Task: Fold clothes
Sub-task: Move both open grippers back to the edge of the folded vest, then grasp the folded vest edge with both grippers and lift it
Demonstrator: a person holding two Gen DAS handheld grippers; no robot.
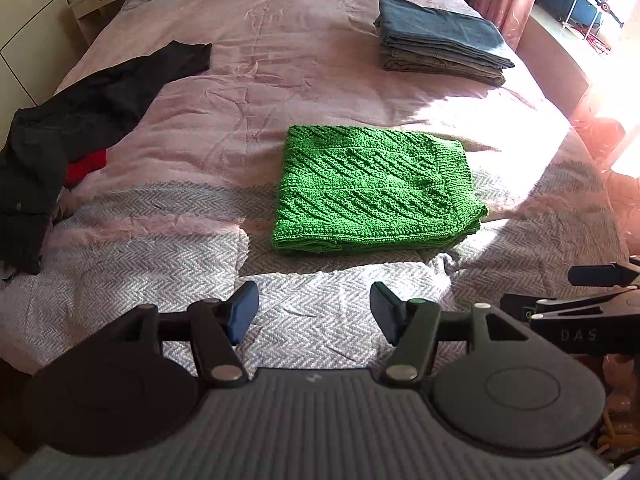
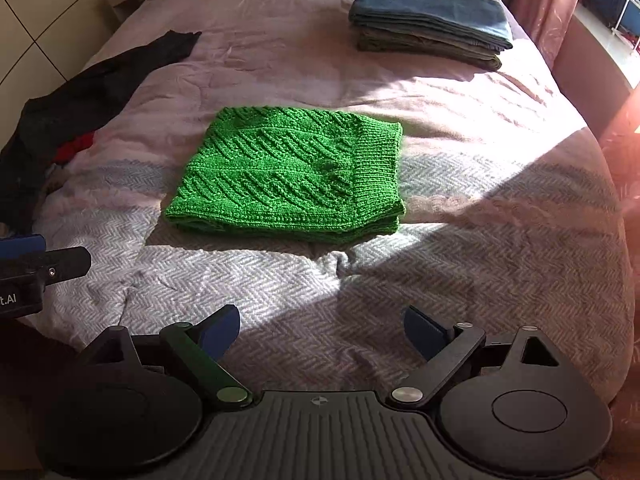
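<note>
Now my left gripper (image 1: 314, 312) and right gripper (image 2: 320, 334) hang apart and empty, the green sweater (image 1: 372, 190) looks folded, so next probably that dark heap (image 1: 52, 136).

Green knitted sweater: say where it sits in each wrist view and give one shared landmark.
Left wrist view: green knitted sweater, folded, right of centre.
Right wrist view: green knitted sweater, folded, left of centre.
Shared landmark: stack of folded clothes, upper right in both.

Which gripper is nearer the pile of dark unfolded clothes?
Left. The left gripper hovers open on the side of the dark clothes; the right gripper, also open, sits farther off, beyond the left one.
</note>
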